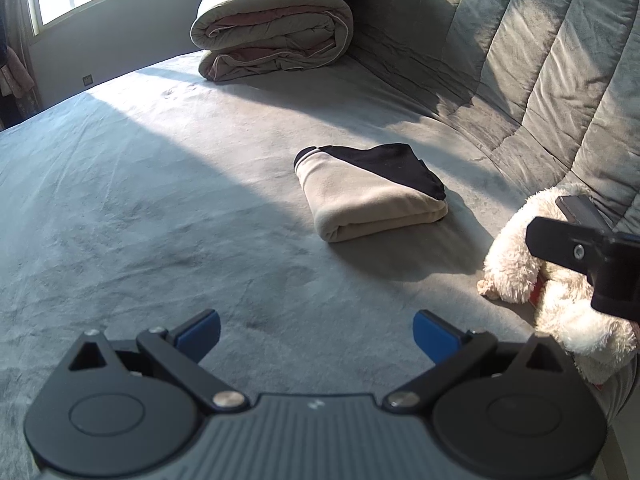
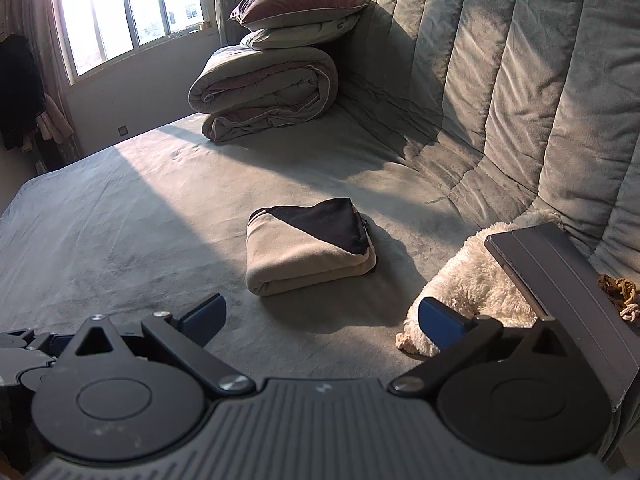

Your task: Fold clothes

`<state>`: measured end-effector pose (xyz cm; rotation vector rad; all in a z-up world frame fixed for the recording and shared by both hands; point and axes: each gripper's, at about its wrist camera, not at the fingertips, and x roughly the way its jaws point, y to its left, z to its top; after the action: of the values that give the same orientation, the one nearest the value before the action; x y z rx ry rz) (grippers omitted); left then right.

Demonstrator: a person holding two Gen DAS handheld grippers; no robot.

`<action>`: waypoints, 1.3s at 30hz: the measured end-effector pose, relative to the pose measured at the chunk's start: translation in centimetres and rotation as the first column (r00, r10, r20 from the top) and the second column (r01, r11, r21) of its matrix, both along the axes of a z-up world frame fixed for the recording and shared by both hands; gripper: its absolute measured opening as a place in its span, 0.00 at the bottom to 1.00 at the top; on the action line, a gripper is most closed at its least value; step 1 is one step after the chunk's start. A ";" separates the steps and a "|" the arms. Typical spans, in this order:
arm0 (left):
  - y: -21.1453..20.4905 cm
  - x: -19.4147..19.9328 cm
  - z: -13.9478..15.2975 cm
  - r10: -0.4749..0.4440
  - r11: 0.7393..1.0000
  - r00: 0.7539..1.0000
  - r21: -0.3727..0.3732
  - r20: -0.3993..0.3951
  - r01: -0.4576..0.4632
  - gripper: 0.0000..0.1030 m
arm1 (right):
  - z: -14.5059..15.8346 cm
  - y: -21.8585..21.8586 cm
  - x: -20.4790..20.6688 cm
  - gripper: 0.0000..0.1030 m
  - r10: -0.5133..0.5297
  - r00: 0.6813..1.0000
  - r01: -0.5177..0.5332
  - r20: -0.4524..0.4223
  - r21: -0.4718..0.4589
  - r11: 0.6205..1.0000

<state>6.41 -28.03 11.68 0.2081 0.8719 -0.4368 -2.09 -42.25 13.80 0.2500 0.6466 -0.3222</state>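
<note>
Both tools are released: our left tool (image 1: 316, 334) and right tool (image 2: 322, 318) hover with jaws spread wide and nothing between them, well back from the folded garment (image 2: 310, 246). That beige-and-black bundle lies squared up on the grey bed (image 2: 120, 240), apart from everything else, so we judge this piece folded. From here the risk is mostly ours: a careless pass or a pad snagging the top layer could drag the fold open, since the fabric looks soft and loose. Just to its right lie a white plush toy (image 2: 472, 280) and a dark tablet case (image 2: 560, 280); farther back a rolled quilt (image 2: 264, 92) carries two pillows (image 2: 296, 20). We can read no brand, label or writing anywhere.
</note>
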 end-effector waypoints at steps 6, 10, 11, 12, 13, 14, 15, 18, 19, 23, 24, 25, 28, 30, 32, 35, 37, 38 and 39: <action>0.5 -0.4 0.6 -0.003 1.000 1.000 -0.014 0.001 0.003 0.99 | 0.5 0.5 -0.4 1.00 0.001 1.000 -0.001 0.001 -0.022 1.000; 0.8 -0.6 1.2 -0.001 1.000 1.000 -0.017 0.011 0.001 0.99 | 1.0 0.5 -0.6 1.00 -0.001 1.000 0.001 0.008 -0.022 1.000; 0.8 -0.7 1.3 -0.001 1.000 1.000 -0.019 0.013 0.002 0.99 | 1.1 0.6 -0.7 1.00 -0.001 1.000 0.002 0.009 -0.020 1.000; 1.0 -0.8 1.4 -0.001 1.000 1.000 -0.021 0.013 0.002 0.99 | 1.2 0.6 -0.7 1.00 -0.001 1.000 0.002 0.012 -0.018 1.000; 1.1 -0.8 1.5 -0.002 1.000 1.000 -0.023 0.013 0.003 0.99 | 1.3 0.6 -0.8 1.00 -0.001 1.000 0.001 0.014 -0.015 1.000; 1.2 -0.9 1.6 -0.003 1.000 1.000 -0.025 0.012 0.004 0.99 | 1.4 0.6 -0.8 1.00 0.001 1.000 -0.001 0.015 -0.014 1.000; 1.2 -0.9 1.7 -0.006 1.000 1.000 -0.027 0.012 0.006 0.99 | 1.5 0.7 -0.8 1.00 0.002 1.000 -0.002 0.014 -0.016 1.000; 1.4 -1.1 1.9 -0.011 1.000 1.000 -0.028 0.014 0.011 0.99 | 1.8 1.2 -0.9 1.00 0.007 1.000 -0.006 0.010 -0.025 1.000; 1.5 -1.2 1.9 -0.010 1.000 1.000 -0.026 0.016 0.011 0.99 | 1.8 1.3 -1.0 1.00 0.008 1.000 -0.008 0.009 -0.027 1.000; 1.9 -1.5 2.2 -0.011 1.000 1.000 -0.023 0.022 0.011 0.99 | 2.1 1.9 -1.2 1.00 0.017 1.000 -0.016 0.013 -0.031 0.999; 2.0 -1.5 2.2 -0.010 1.000 1.000 -0.023 0.024 0.011 0.99 | 2.1 2.0 -1.2 1.00 0.019 1.000 -0.018 0.013 -0.033 0.999; 2.2 -1.6 2.3 -0.008 1.000 1.000 -0.023 0.025 0.009 0.99 | 2.2 2.2 -1.3 1.00 0.021 1.000 -0.021 0.012 -0.034 0.999; 2.5 -1.6 2.5 -0.003 1.000 1.000 -0.023 0.028 0.003 0.99 | 2.3 2.5 -1.3 1.00 0.029 1.000 -0.028 0.011 -0.038 0.999; 2.7 -1.6 2.6 0.000 1.000 1.000 -0.024 0.030 0.000 0.99 | 2.4 2.6 -1.3 1.00 0.031 0.999 -0.031 0.012 -0.040 0.999; 2.9 -1.6 2.7 -0.001 1.000 0.999 -0.024 0.033 0.002 0.99 | 2.5 2.8 -1.4 1.00 0.031 0.999 -0.031 0.014 -0.043 0.999; 3.0 -1.7 2.9 -0.003 1.000 0.999 -0.018 0.040 0.003 0.99 | 2.7 2.9 -1.5 1.00 0.031 0.999 -0.031 0.017 -0.046 0.998; 3.2 -1.8 3.1 0.000 1.000 0.999 -0.021 0.042 0.001 0.99 | 2.8 3.0 -1.6 1.00 0.029 0.999 -0.029 0.018 -0.048 0.998; 3.3 -1.8 3.1 0.000 1.000 0.999 -0.024 0.042 0.001 0.99 | 2.8 3.0 -1.6 1.00 0.029 0.999 -0.028 0.018 -0.048 0.998; 3.3 -1.9 3.2 0.000 1.000 0.999 -0.025 0.042 0.002 0.99 | 2.8 3.1 -1.6 1.00 0.028 0.999 -0.027 0.019 -0.048 0.998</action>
<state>4.54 -24.72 14.86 0.1938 0.8246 -0.4427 -3.72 -39.17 16.63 0.1976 0.6217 -0.3078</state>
